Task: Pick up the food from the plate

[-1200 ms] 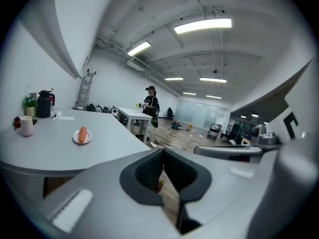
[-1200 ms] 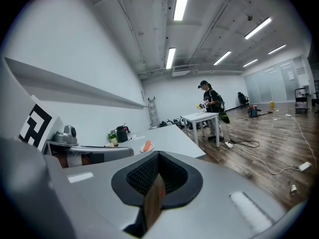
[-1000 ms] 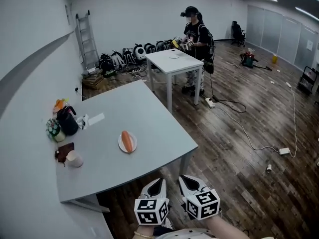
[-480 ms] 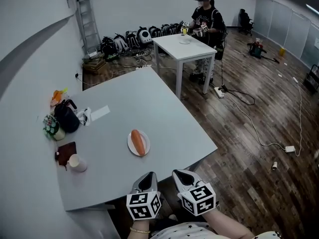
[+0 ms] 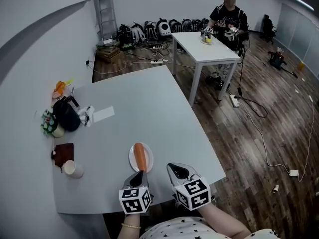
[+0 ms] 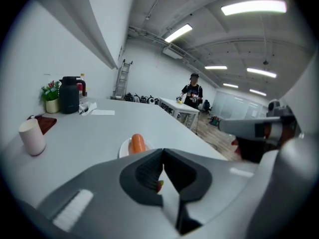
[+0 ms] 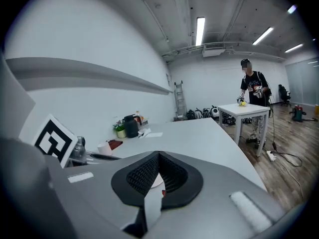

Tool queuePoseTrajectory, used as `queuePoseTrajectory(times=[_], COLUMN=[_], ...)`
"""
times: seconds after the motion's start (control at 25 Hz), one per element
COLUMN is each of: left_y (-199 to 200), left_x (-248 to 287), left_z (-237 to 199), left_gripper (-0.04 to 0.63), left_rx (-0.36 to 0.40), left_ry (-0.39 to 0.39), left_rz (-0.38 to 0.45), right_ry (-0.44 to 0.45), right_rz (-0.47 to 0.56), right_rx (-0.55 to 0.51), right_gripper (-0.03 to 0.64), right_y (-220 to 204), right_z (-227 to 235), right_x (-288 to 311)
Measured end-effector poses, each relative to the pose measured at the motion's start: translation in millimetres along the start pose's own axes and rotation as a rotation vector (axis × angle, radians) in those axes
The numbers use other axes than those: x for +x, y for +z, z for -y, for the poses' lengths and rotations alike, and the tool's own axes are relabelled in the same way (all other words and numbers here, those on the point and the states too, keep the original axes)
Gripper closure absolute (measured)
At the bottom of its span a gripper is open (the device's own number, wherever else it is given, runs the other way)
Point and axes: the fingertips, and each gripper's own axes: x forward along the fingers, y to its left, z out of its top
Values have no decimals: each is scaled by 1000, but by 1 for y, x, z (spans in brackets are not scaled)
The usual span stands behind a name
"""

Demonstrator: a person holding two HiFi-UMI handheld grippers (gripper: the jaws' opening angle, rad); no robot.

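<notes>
Though the left gripper [image 5: 139, 175] and right gripper [image 5: 173, 168] hold their jaws together, the sausage [image 5: 141, 157] on the plate [image 5: 131, 159] looks soft, light and slick, best pinched gently mid-length.

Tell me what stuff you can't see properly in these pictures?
1. Plate: in the left gripper view, the shut left gripper covers its near rim.
2. Same plate: in the right gripper view, the shut right gripper hides nearly all of it.
3. Orange food: too small in every view to name its kind.
4. Yellow thing on the far white table: head view, too small to tell.
</notes>
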Motion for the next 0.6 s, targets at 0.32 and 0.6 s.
queuePoseTrajectory(times=[0.32,0.6], left_y=[-16,-34], left_x=[98,152], left_z=[-52,-76], left_gripper=[423,318], left_rx=[-1,-3], left_ry=[50,91], left_rz=[-278,-497], right_ry=[115,174], right_rz=[-62,-110], right_rx=[-35,-52], right_gripper=[618,618], right_y=[16,11], right_z=[47,66], right_x=[54,79])
